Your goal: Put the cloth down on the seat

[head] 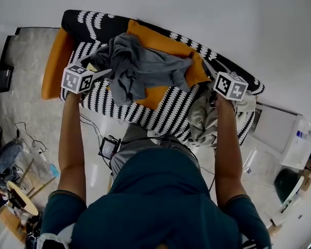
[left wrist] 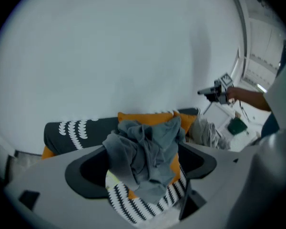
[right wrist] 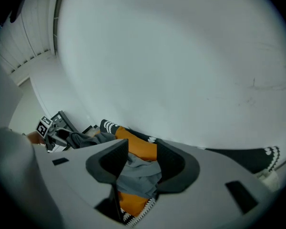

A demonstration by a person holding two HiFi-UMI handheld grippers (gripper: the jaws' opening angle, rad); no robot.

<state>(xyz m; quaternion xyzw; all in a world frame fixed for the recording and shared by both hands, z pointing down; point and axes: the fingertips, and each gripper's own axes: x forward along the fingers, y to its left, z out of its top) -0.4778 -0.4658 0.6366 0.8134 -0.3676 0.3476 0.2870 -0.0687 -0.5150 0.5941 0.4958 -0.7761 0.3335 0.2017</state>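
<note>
Left claw (left wrist: pixel 142 168): jaws spread wide, gripping nothing, poised at the left edge of the grey cloth (head: pixel 140 66). Cloth: a crumpled heap lying on the orange cushion (head: pixel 166 44) of the black-and-white patterned seat (head: pixel 160 113), free of both claws. Right claw (right wrist: pixel 143 168): jaws apart, empty, above the seat's right end, near a beige garment (head: pixel 202 119).
</note>
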